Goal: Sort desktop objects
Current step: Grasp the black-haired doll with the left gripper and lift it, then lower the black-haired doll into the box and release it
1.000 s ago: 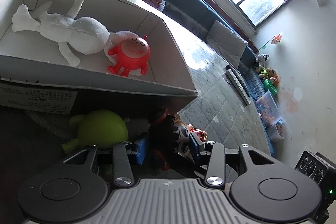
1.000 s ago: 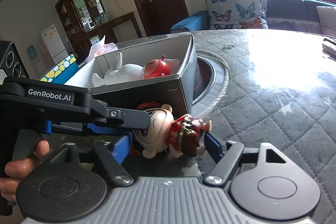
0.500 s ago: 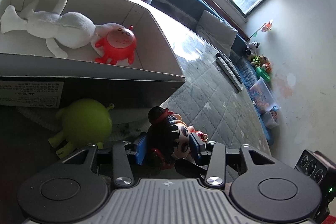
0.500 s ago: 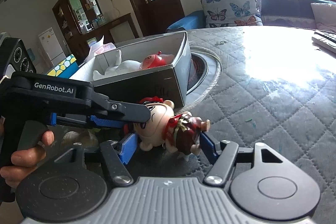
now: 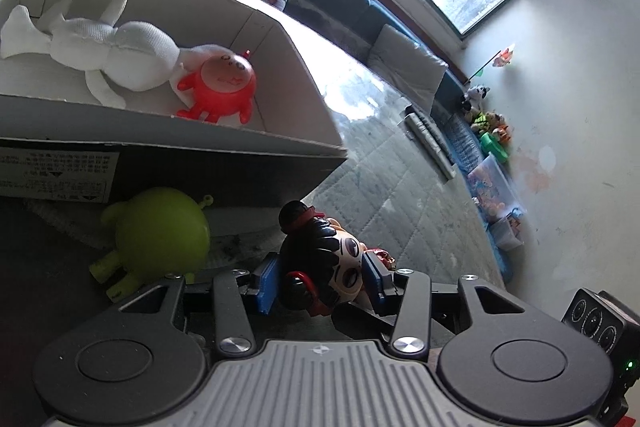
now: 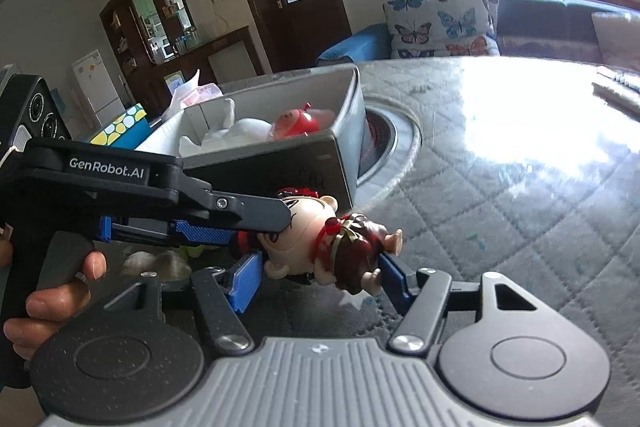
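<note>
My left gripper [image 5: 320, 277] is shut on the head of a small doll [image 5: 324, 259] with black hair and a red bow. In the right wrist view the left gripper [image 6: 224, 223] holds that doll [image 6: 320, 243] by the head above the table. My right gripper [image 6: 320, 277] stands open with its jaws on either side of the doll's dark red body, apart from it. A cardboard box [image 5: 256, 147] holds a white cloth doll [image 5: 108, 47] and a red round toy [image 5: 220, 87]. A green round toy [image 5: 160, 231] lies on the table in front of the box.
The table has a grey quilted cover [image 6: 520, 187] with a round inset burner [image 6: 380, 143] behind the box. A remote control [image 5: 428, 139] lies far right on the table. A butterfly cushion [image 6: 440, 23] and a sofa stand beyond the table.
My left gripper has lifted the doll up and back from the box front. The right gripper has stayed around the doll's body, still open.
</note>
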